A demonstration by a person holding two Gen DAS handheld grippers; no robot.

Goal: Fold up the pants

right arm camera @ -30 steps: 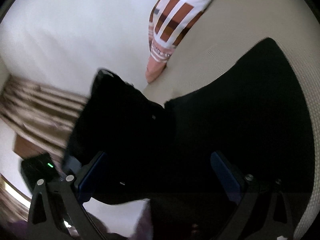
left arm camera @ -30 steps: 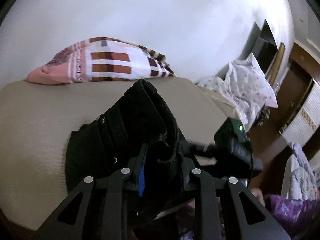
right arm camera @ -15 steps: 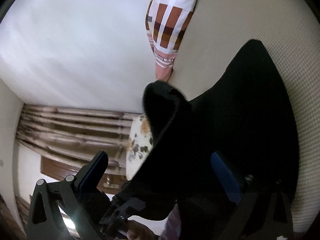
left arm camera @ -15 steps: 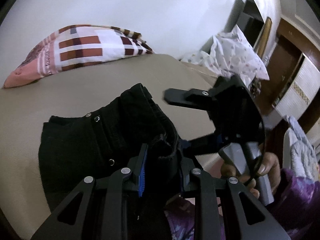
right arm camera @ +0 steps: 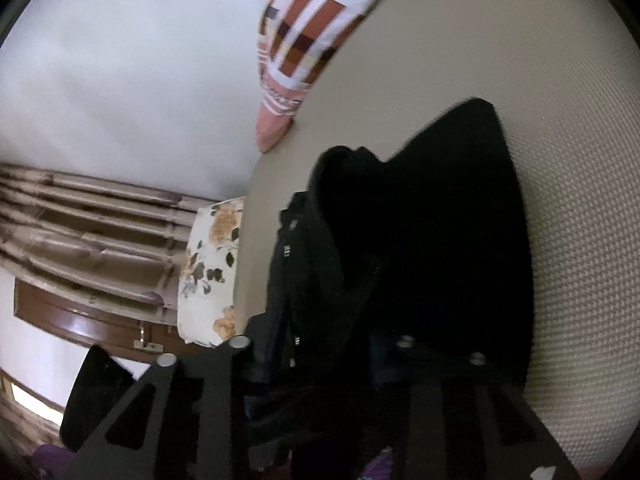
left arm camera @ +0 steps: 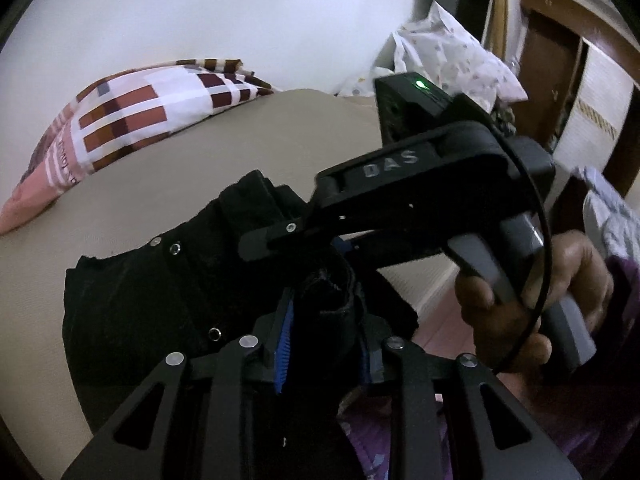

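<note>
Black pants (left arm camera: 160, 292) lie on the beige bed (left arm camera: 180, 176), their waistband with metal studs toward me. My left gripper (left arm camera: 324, 320) is shut on a bunched edge of the pants between its blue pads. My right gripper (left arm camera: 288, 232) reaches in from the right in the left wrist view and is shut on a raised fold of the pants. In the right wrist view the pants (right arm camera: 440, 240) fill the space between its fingers, and my right gripper (right arm camera: 324, 352) clamps the dark cloth. The pads there are hidden by fabric.
A checked red, white and pink pillow (left arm camera: 132, 120) lies at the far side of the bed. A floral pillow (right arm camera: 212, 268) sits by the bed's edge near curtains. White bedding (left arm camera: 452, 56) and a wooden wardrobe (left arm camera: 560, 80) stand at right.
My right gripper has closed from wide open onto the pants fold beside my left gripper. The pants have spread flatter on the bed. My left gripper keeps its hold.
</note>
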